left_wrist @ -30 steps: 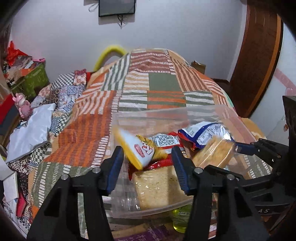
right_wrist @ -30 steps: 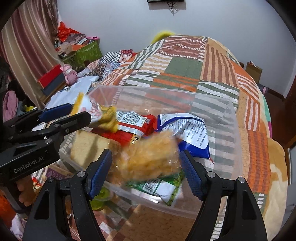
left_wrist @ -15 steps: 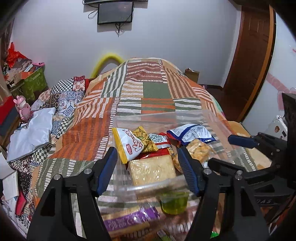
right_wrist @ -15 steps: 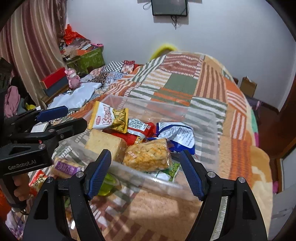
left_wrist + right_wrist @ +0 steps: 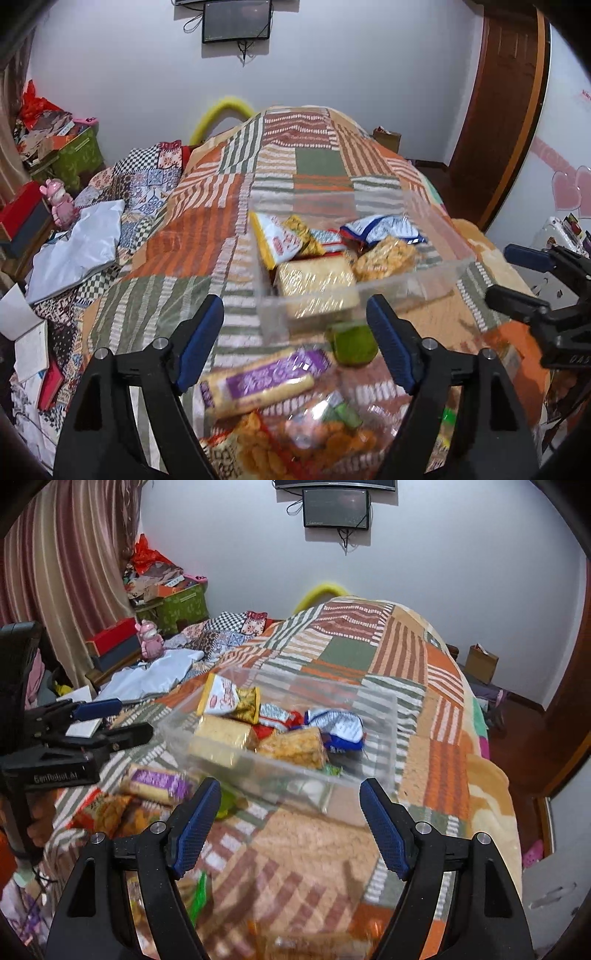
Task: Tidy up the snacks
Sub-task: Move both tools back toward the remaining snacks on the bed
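A clear plastic bin point(image 5: 406, 284) sits on the patchwork bedspread and holds a yellow-and-white packet point(image 5: 277, 240), a pale cake bar point(image 5: 316, 280), a golden crispy bar point(image 5: 388, 256) and a blue-and-white packet point(image 5: 380, 227). My left gripper point(image 5: 295, 347) hangs short of the bin's near wall, its jaws opening with nothing between them. My right gripper point(image 5: 290, 830) stands open and empty on the near side of the bin point(image 5: 288, 775). Under the left gripper lie a purple-labelled bar point(image 5: 258, 380), a green item point(image 5: 352, 341) and an orange snack bag point(image 5: 295, 443).
The bed point(image 5: 314, 166) stretches away toward a white wall. Clothes and a white sheet point(image 5: 77, 251) lie to the left, with boxes and a pink toy point(image 5: 61, 203) beyond. A brown door point(image 5: 495, 110) stands at the right. Each view shows the other gripper at its edge.
Both grippers drew back from the bin and rose. The yellow packet and the golden bar, between the jaws a second ago, now lie in the bin. The left jaws widened.
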`<control>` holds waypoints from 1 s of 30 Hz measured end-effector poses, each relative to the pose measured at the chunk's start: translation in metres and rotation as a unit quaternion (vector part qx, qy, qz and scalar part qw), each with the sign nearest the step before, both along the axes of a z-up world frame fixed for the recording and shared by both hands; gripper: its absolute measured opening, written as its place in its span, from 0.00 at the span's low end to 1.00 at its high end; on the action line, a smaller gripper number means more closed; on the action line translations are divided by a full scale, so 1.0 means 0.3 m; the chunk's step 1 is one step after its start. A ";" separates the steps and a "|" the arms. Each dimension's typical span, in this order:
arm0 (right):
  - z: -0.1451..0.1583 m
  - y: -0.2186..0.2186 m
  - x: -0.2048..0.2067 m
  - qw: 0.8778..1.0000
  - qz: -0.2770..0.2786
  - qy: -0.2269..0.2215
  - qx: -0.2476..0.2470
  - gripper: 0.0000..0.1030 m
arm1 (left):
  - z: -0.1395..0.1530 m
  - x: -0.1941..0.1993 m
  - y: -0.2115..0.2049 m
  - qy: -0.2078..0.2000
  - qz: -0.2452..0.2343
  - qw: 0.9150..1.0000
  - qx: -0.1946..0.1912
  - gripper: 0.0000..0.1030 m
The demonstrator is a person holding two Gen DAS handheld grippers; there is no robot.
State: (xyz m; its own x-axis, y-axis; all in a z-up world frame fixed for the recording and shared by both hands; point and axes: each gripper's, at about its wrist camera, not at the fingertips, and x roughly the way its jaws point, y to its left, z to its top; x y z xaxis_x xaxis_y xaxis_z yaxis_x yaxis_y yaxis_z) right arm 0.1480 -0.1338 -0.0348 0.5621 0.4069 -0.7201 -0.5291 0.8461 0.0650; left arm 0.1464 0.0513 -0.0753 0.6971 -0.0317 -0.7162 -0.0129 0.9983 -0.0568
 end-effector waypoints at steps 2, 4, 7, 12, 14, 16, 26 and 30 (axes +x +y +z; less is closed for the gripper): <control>-0.017 -0.013 -0.015 1.000 -0.002 0.005 -0.004 0.73 | -0.020 -0.015 0.015 0.011 0.004 1.000 0.001 0.78; -0.042 -0.028 -0.024 1.000 -0.004 0.017 -0.006 0.73 | -0.047 -0.022 0.031 0.025 0.010 1.000 0.000 0.78; -0.073 -0.045 -0.042 0.999 -0.006 0.031 -0.009 0.74 | -0.092 -0.032 0.054 0.045 0.014 0.999 0.000 0.78; -0.126 -0.072 -0.088 0.998 -0.007 0.053 -0.017 0.74 | -0.174 -0.048 0.083 0.079 0.011 0.997 0.008 0.78; -0.144 -0.086 -0.104 0.998 -0.008 0.061 -0.022 0.74 | -0.207 -0.050 0.098 0.095 0.007 0.995 0.013 0.78; -0.160 -0.096 -0.121 0.997 -0.010 0.069 -0.025 0.74 | -0.234 -0.049 0.111 0.107 0.001 0.994 0.018 0.78; -0.228 -0.115 -0.162 0.994 -0.015 0.100 -0.037 0.77 | -0.311 0.031 0.123 0.148 -0.029 0.988 0.025 0.78; -0.243 -0.123 -0.180 0.994 -0.015 0.101 -0.044 0.80 | -0.311 0.071 0.115 0.166 -0.043 0.985 0.023 0.82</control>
